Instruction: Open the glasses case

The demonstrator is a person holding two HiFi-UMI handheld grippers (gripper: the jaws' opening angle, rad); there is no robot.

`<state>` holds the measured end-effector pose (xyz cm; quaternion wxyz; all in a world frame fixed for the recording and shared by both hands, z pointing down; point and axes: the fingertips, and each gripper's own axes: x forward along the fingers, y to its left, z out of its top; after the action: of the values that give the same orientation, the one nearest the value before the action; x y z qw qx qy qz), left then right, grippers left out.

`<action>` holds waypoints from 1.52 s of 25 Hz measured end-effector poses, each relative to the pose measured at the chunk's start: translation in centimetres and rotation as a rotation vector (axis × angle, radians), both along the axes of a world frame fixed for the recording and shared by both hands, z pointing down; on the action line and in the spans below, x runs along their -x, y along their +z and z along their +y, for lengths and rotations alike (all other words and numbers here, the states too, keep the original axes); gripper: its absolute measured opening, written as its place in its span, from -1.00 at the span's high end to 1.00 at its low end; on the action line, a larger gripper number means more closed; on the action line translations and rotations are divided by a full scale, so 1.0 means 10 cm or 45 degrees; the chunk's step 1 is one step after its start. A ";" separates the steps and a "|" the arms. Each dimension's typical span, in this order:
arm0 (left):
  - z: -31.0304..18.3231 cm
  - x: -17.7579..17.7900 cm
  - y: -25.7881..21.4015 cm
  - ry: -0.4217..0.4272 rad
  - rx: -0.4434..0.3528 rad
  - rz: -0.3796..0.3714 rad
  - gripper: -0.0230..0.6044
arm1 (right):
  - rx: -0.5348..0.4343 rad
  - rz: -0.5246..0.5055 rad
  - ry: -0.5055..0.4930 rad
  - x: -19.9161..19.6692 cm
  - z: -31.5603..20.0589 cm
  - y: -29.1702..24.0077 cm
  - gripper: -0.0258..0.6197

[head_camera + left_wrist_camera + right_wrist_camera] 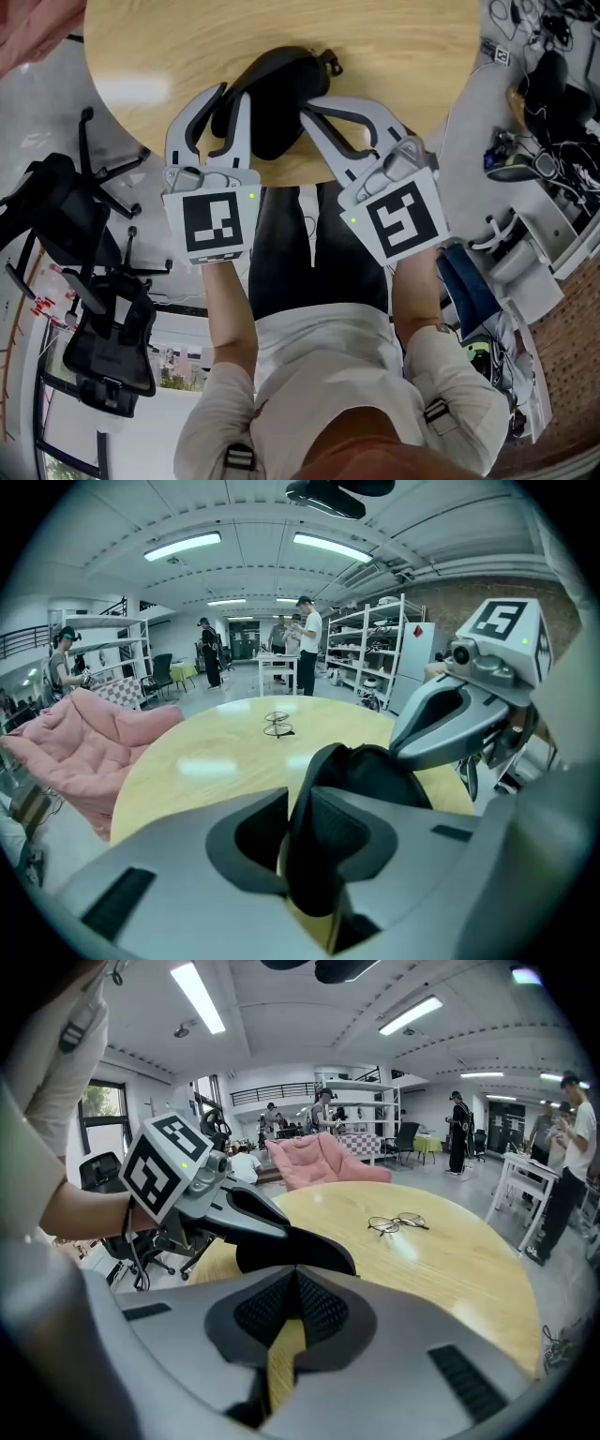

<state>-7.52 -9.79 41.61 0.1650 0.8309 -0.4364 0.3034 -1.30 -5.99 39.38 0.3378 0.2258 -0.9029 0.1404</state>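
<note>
My left gripper (300, 803) has its jaws clamped on one side of the black glasses case (375, 775), which sits at the near edge of the round wooden surface (206, 761); I judge that grip is there to anchor it. My right gripper (295, 1274) has its jaws pressed together, tips at the case's opposite edge, placed to work the lid; whether a thin lip is caught there I can't make out. The glasses (398, 1223) lie well apart, farther out
</note>
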 end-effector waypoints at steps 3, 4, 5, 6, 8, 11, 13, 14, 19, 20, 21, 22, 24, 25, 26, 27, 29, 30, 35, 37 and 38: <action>-0.03 0.04 0.02 -0.019 0.000 -0.004 0.66 | 0.007 0.002 0.016 -0.03 0.03 0.01 0.86; -0.04 0.05 0.03 -0.024 0.000 -0.006 0.66 | 0.010 0.006 0.020 -0.04 0.04 0.02 0.86; -0.05 0.06 0.03 -0.030 -0.001 -0.009 0.67 | 0.012 0.012 0.023 -0.05 0.05 0.03 0.86; -0.06 0.07 0.04 -0.036 -0.003 -0.012 0.67 | 0.014 0.018 0.026 -0.06 0.06 0.03 0.86; -0.07 0.10 0.06 -0.046 -0.005 -0.016 0.68 | 0.019 0.029 0.032 -0.07 0.07 0.05 0.86; -0.09 0.13 0.07 -0.059 -0.010 -0.019 0.68 | 0.027 0.039 0.044 -0.07 0.09 0.07 0.86; -0.10 0.14 0.08 -0.067 -0.012 -0.016 0.68 | 0.033 0.045 0.049 -0.08 0.11 0.09 0.86; -0.10 0.14 0.08 -0.069 -0.012 -0.016 0.68 | 0.037 0.046 0.052 -0.10 0.12 0.09 0.86; -0.13 0.08 0.14 -0.079 -0.004 -0.030 0.68 | 0.075 0.090 0.064 -0.23 0.18 0.19 0.86; -0.13 0.08 0.16 -0.081 0.002 -0.036 0.69 | 0.080 0.111 0.065 -0.25 0.19 0.23 0.86; -0.13 0.09 0.19 -0.083 0.009 -0.039 0.71 | 0.082 0.132 0.064 -0.27 0.21 0.28 0.86; -0.12 0.10 0.21 -0.085 0.015 -0.037 0.71 | 0.082 0.147 0.064 -0.29 0.23 0.31 0.86; -0.11 0.11 0.21 -0.089 0.010 -0.027 0.71 | 0.071 0.149 0.070 -0.30 0.25 0.30 0.86; -0.12 0.11 0.20 -0.089 0.000 -0.025 0.71 | 0.058 0.145 0.074 -0.31 0.24 0.28 0.86; -0.12 0.10 0.18 -0.088 -0.011 -0.023 0.71 | 0.044 0.140 0.076 -0.30 0.23 0.26 0.86; -0.13 0.08 0.16 -0.084 -0.022 -0.022 0.71 | 0.031 0.132 0.077 -0.30 0.22 0.24 0.86; -0.13 0.05 0.12 -0.070 -0.041 -0.016 0.70 | 0.015 0.116 0.077 -0.29 0.21 0.21 0.86; -0.12 0.02 0.09 -0.061 -0.047 -0.008 0.68 | 0.009 0.110 0.079 -0.29 0.20 0.20 0.86; -0.09 -0.10 -0.07 -0.025 -0.085 0.055 0.51 | -0.040 0.088 0.098 -0.24 0.16 0.15 0.86; -0.08 -0.15 -0.18 -0.037 -0.107 0.097 0.46 | -0.055 0.067 0.108 -0.22 0.15 0.10 0.86; -0.06 -0.16 -0.24 -0.042 -0.116 0.116 0.45 | -0.064 0.054 0.114 -0.22 0.14 0.07 0.86</action>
<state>-5.90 -10.40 39.22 0.1518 0.8432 -0.4552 0.2425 0.87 -4.58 40.09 0.3444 0.2772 -0.8878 0.1280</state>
